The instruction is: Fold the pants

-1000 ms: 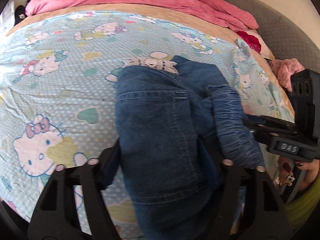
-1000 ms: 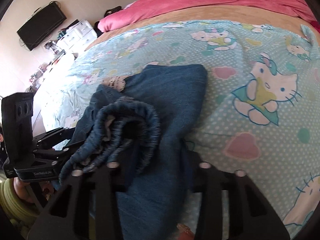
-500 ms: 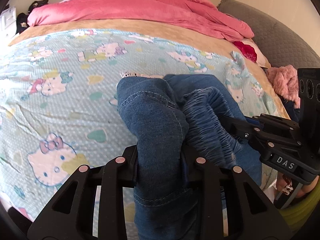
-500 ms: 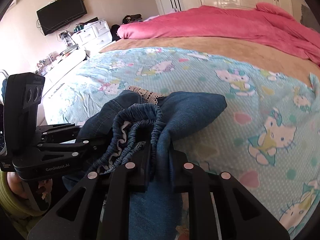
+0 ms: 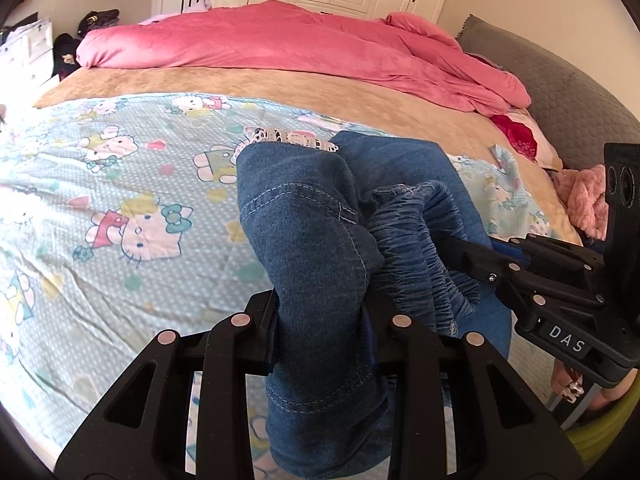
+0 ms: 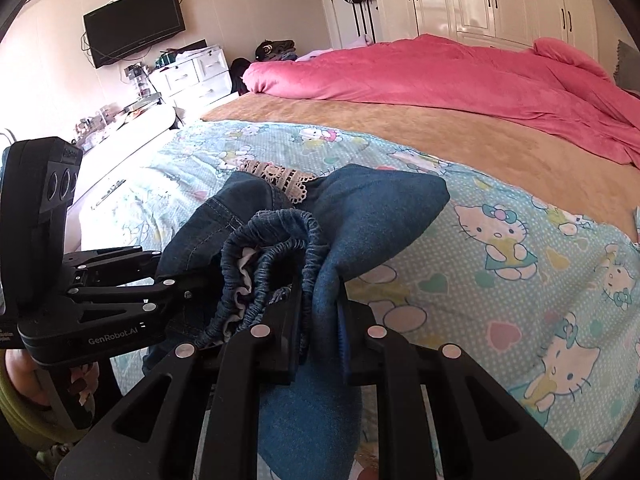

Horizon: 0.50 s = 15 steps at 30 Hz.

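Note:
The blue denim pants [image 5: 312, 216] with an elastic waistband [image 5: 416, 240] and a lace trim [image 5: 288, 138] are bunched and lifted off the cartoon-print bedsheet [image 5: 120, 208]. My left gripper [image 5: 320, 320] is shut on one side of the waist end. My right gripper [image 6: 320, 320] is shut on the other side, beside the gathered waistband [image 6: 272, 256]. The far end of the pants [image 6: 384, 200] rests on the sheet. Each gripper shows in the other's view: the right one [image 5: 472, 258] and the left one [image 6: 176, 280].
A pink duvet [image 5: 280, 44] lies across the far side of the bed over a tan blanket [image 5: 320, 92]. A grey headboard [image 5: 568, 92] is at the right. White drawers [image 6: 192, 72] and a wall TV [image 6: 132, 24] stand beyond the bed's left side.
Both grippers closed on the waist end of the pants and lifted it up off the sheet. The views tilted up, showing more of the room.

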Available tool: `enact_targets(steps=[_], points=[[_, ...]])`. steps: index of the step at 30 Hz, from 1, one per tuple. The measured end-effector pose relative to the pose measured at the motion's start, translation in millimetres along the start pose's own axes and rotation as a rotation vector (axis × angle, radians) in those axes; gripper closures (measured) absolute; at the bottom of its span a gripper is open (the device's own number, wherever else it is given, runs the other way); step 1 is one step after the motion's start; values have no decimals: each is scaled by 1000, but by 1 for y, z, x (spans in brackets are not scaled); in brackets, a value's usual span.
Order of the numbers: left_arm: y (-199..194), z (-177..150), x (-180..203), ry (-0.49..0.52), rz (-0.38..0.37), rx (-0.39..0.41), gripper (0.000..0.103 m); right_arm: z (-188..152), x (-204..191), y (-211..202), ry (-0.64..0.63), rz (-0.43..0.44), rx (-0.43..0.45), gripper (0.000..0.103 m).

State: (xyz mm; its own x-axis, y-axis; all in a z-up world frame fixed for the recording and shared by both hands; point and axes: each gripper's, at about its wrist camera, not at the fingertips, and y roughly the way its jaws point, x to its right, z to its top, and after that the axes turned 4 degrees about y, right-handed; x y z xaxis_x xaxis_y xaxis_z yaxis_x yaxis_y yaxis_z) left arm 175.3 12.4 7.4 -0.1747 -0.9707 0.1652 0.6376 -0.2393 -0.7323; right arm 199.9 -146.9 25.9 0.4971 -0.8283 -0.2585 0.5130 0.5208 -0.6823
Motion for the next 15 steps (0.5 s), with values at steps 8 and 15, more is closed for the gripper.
enact_targets(steps=[8,15], points=[[15,9,-11,-5,12,-3,80,14,1,18,4,-18,-13,89],[25,14,-15,0,17,-2,80,20,6,30,27,-41,-17,89]])
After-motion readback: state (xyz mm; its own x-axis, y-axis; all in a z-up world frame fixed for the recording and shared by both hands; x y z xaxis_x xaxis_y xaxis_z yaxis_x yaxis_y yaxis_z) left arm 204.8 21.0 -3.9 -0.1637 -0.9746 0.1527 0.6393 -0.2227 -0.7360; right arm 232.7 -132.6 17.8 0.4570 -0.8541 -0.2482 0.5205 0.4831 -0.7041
